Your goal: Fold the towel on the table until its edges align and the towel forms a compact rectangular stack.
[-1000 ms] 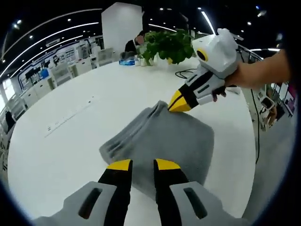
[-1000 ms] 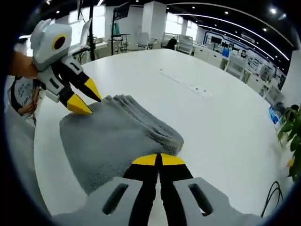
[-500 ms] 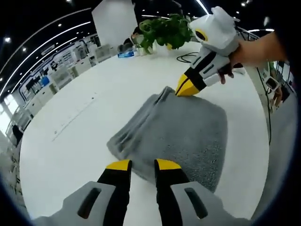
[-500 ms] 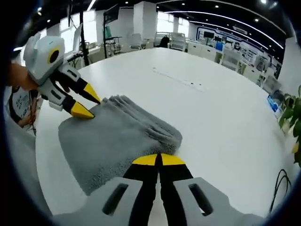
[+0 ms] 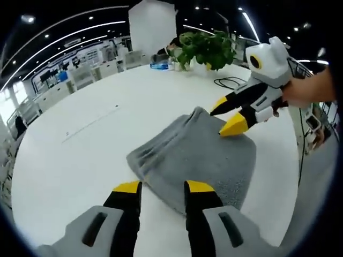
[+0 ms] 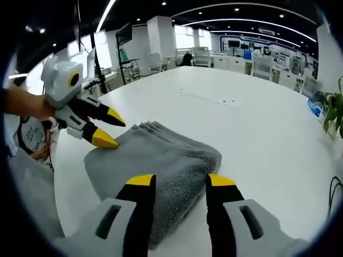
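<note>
While the towel (image 5: 195,158) lay folded into a grey stack on the white table (image 5: 80,144), the left gripper (image 5: 162,187) and right gripper (image 6: 176,180) both stood parted and empty at opposite ends of its long axis. Each was just beside a corner, equally near; the layered edges ran between them.

The towel (image 5: 201,158) is grey terry cloth, matt and nubbly, with soft stacked folds along one side. Under it, the table (image 5: 86,134) is smooth white with a faint sheen from the ceiling lights. Each gripper looks like hard plastic: the left gripper (image 5: 162,187) and right gripper (image 6: 175,181) have light grey shells, black jaws and glossy yellow tips.
</note>
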